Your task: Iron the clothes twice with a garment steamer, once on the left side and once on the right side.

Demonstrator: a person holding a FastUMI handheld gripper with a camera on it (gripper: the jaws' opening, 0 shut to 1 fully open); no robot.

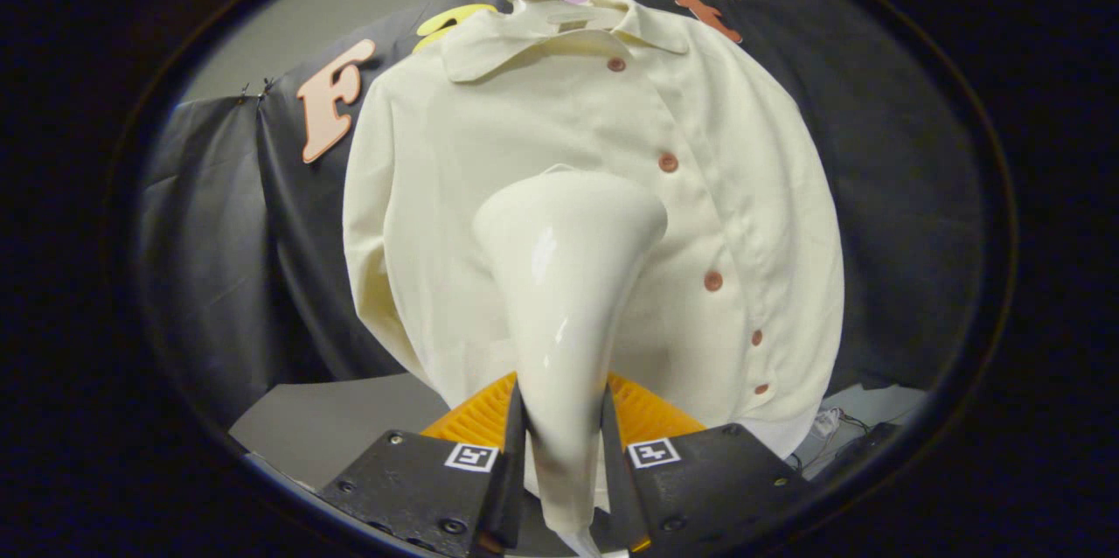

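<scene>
Both fingers clamped on steamer, head against hanging shirt

The steamer sits clamped between the gripper fingers; the shirt hangs just beyond at 12 o'clock.

The garment steamer, glossy cream with a neck widening to a flared head, stood upright between the fingers of the gripper, which pressed its neck from both sides. Its head lay against the front of the cream shirt, buttoned with reddish-brown buttons, beside the placket.
</scene>
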